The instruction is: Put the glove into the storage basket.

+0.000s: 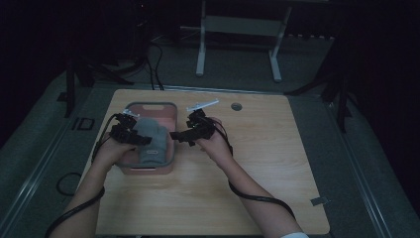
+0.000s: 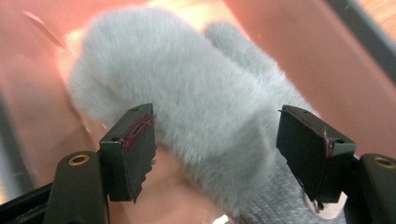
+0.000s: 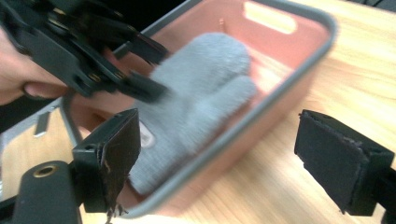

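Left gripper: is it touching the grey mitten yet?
Cannot tell. In the left gripper view the open left gripper straddles the mitten, fur brushing one jaw, but no clear contact or gap shows.

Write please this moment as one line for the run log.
left tool: open, jaws astride grey mitten | mitten: in pink basket | right tool: open, beside basket, over table

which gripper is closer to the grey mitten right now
Left. The left gripper is over the pink bin with its open jaws astride the mitten; the right gripper, also open, hangs just outside the bin's right rim.
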A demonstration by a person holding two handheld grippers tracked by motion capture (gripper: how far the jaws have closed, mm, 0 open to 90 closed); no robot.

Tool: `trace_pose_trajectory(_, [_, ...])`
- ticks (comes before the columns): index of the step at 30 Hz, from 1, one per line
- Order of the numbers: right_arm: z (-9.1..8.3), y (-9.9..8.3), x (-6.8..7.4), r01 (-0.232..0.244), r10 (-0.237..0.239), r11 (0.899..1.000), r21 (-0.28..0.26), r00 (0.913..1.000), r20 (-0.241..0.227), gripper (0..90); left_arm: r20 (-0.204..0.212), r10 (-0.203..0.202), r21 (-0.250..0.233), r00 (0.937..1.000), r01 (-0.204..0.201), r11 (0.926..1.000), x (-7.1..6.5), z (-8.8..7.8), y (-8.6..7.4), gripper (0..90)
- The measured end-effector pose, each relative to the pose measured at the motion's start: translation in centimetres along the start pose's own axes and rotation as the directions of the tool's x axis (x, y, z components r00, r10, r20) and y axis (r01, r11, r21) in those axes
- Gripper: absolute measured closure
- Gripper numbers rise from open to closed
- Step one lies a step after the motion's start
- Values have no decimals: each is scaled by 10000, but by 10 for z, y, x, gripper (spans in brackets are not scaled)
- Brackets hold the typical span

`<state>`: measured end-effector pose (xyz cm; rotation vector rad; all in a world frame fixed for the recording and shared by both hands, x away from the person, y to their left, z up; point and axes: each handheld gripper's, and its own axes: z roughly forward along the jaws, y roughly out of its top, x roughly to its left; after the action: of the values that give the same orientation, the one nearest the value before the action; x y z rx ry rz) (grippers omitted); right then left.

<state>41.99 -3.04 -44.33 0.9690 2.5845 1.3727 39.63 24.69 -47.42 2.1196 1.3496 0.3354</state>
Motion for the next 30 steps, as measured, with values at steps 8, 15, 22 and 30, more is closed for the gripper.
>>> trace_pose_trajectory(8, [-30,-19,-10,309,-308,9995,-94,9995,41,144,178,259,-1159,9995,-236,9930,-13,-23,-6,243])
trace_pose_trajectory(15, [-51,-35,-18,437,-433,9989,-173,9987,260,144,971,866,-1959,9915,-663,9784,-48,-25,-6,230])
trace_pose_trajectory(22, [-63,-48,-23,467,-463,9988,-117,9984,327,145,1472,1813,-2359,9724,-1434,9611,-88,-20,-3,163])
trace_pose_trajectory(30, [-72,-64,-30,319,-315,9995,-83,9987,405,145,1859,2356,-2729,9539,-1802,9450,-118,-10,-5,163])
